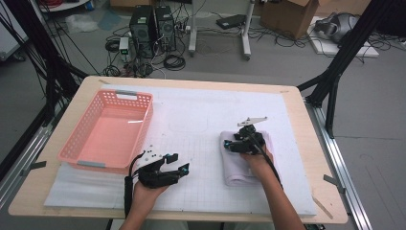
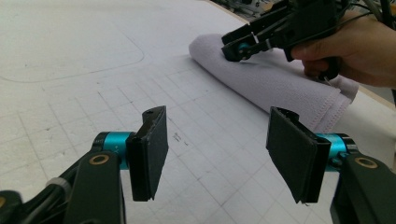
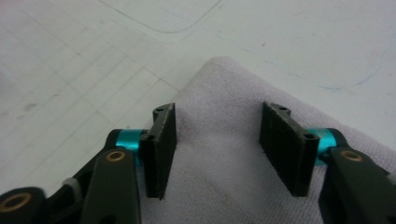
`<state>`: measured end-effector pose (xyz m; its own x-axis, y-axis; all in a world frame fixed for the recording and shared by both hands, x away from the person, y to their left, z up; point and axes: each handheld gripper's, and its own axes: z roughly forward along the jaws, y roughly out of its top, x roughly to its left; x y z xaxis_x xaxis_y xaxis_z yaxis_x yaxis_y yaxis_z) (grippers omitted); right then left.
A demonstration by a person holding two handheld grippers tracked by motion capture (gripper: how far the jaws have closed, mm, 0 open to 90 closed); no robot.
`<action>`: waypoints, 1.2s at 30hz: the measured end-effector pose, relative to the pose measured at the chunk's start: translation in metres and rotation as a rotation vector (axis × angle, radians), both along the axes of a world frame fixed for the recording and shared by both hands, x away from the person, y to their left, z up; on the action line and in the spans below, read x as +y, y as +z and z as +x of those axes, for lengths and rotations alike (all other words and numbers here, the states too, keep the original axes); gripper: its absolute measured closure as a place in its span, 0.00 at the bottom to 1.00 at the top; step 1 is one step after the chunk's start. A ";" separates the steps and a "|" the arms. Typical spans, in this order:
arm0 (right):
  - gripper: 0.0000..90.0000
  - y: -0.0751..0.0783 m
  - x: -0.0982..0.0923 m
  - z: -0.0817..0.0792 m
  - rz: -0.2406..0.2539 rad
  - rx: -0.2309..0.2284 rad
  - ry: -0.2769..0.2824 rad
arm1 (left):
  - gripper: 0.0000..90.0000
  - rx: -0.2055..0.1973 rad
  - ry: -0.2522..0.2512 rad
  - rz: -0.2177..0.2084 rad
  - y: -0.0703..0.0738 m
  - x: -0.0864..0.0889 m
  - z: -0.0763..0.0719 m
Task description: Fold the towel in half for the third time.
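Left tool [image 2: 217, 154]: agape, empty. Right tool [image 3: 217, 151]: agape, empty, above folded towel [image 3: 224, 186]; soft, light, limp; pinch folded edge.

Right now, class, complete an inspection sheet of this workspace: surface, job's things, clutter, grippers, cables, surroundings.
Surface: white gridded mat on a wooden table.
Job's things: folded pale towel lying at mat's right; empty pink basket at left.
Clutter: nothing seen.
Grippers: right gripper open above the towel, gripping nothing; left gripper open over bare mat.
Cables: black cable trailing from left gripper.
Surroundings: computer towers, cardboard box, floor wiring.
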<state>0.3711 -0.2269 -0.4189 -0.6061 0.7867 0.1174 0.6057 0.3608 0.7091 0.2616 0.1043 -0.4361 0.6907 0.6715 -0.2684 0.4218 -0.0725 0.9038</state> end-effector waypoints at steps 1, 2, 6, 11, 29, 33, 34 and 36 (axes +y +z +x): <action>0.48 0.003 -0.006 -0.001 0.002 -0.020 -0.022 | 0.43 -0.001 0.001 -0.002 0.000 0.000 0.000; 0.52 0.005 -0.014 -0.002 0.001 -0.039 -0.048 | 0.43 -0.002 0.003 -0.005 0.000 0.000 0.000; 0.71 0.002 -0.046 -0.002 -0.108 -0.068 -0.213 | 0.43 -0.006 -0.005 -0.017 0.001 0.000 -0.001; 0.74 -0.005 -0.079 -0.009 -0.115 -0.095 -0.308 | 0.43 -0.008 -0.005 -0.012 0.000 0.000 -0.001; 0.48 -0.018 -0.001 -0.108 0.031 -0.102 0.070 | 0.38 -0.034 -0.006 -0.088 0.003 0.006 -0.001; 0.45 -0.010 -0.018 -0.114 0.081 -0.104 0.076 | 0.37 -0.036 -0.015 -0.083 0.004 0.006 -0.001; 0.46 -0.007 -0.026 -0.117 0.086 -0.119 0.060 | 0.37 -0.036 -0.015 -0.083 0.004 0.006 -0.001; 0.52 -0.003 -0.047 -0.121 0.075 -0.152 0.005 | 0.35 -0.054 -0.018 -0.075 0.003 0.005 -0.001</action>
<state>0.2505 -0.2738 -0.4222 -0.6249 0.7764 0.0820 0.4878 0.3063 0.8175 0.2603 0.1097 -0.4333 0.7171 0.6385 -0.2794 0.3711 -0.0105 0.9285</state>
